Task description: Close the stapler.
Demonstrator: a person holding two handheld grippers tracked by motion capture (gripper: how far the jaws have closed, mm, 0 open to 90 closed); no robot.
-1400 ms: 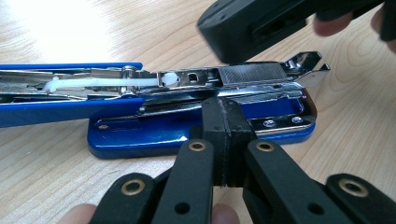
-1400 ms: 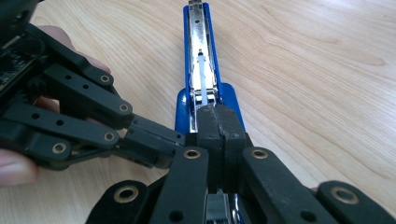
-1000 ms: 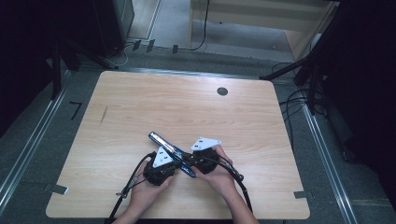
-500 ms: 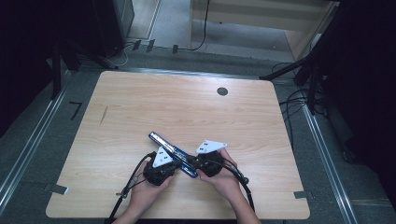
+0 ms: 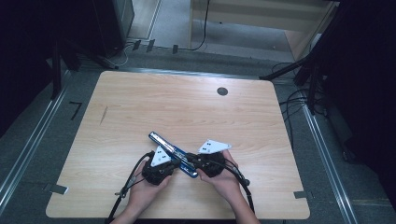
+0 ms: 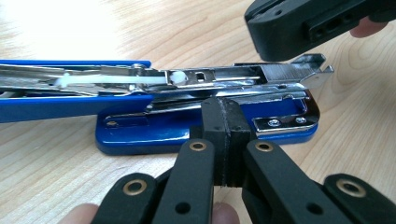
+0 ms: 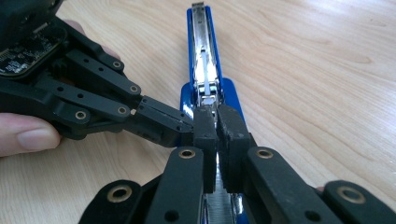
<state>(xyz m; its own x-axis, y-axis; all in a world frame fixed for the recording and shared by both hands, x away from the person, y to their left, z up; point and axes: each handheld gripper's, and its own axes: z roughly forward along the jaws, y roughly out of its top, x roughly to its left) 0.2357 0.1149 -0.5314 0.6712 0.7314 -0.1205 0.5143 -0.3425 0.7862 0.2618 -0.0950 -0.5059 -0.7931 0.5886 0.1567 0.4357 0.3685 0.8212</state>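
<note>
A blue stapler [image 5: 164,143] lies opened flat near the table's front edge, its chrome staple rail [image 6: 219,77] facing up. My left gripper [image 5: 174,164] is shut with nothing held. Its paired pads [image 6: 223,122] butt against the stapler's side, between the blue base [image 6: 140,133] and the rail. My right gripper [image 5: 190,164] comes in from the other side. In the right gripper view its pads [image 7: 205,128] stand almost together over the near end of the rail [image 7: 205,56]. Whether they pinch the metal is hidden. The two grippers' tips meet at the stapler's middle [image 7: 184,122].
The wooden table [image 5: 187,107] has a round dark grommet [image 5: 222,91] at the back right. Cables trail from both grippers over the front edge. Metal rails and floor cables run along both sides.
The right hand has edged slightly to the right along the stapler. The left hand and the stapler have stayed where they were.
</note>
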